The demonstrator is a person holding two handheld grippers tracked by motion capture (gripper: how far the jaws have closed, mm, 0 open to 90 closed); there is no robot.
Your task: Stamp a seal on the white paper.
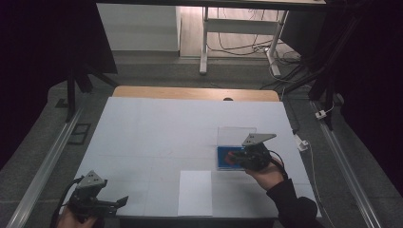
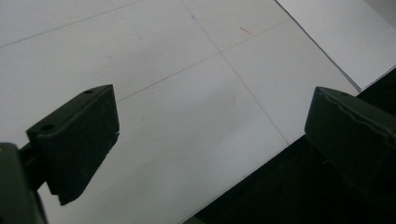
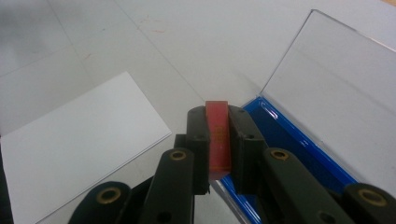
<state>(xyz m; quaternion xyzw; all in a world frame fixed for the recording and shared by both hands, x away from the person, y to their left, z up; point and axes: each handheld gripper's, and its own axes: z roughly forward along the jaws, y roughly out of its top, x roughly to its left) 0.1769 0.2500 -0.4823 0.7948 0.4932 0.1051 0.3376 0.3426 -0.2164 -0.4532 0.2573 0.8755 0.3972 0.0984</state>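
Right gripper view: right gripper [image 3: 218,140] fingers clamp red block [image 3: 218,135]; left gripper [image 2: 210,140] fingers apart, empty.

A thin, flat red piece [image 3: 218,135] with small printed marks on its narrow face stands on edge, clamped between the two black jaws of the right gripper [image 3: 218,140]. It sits just above the near left corner of a shallow blue case [image 3: 299,144], whose clear lid [image 3: 336,79] stands open behind it on the white table
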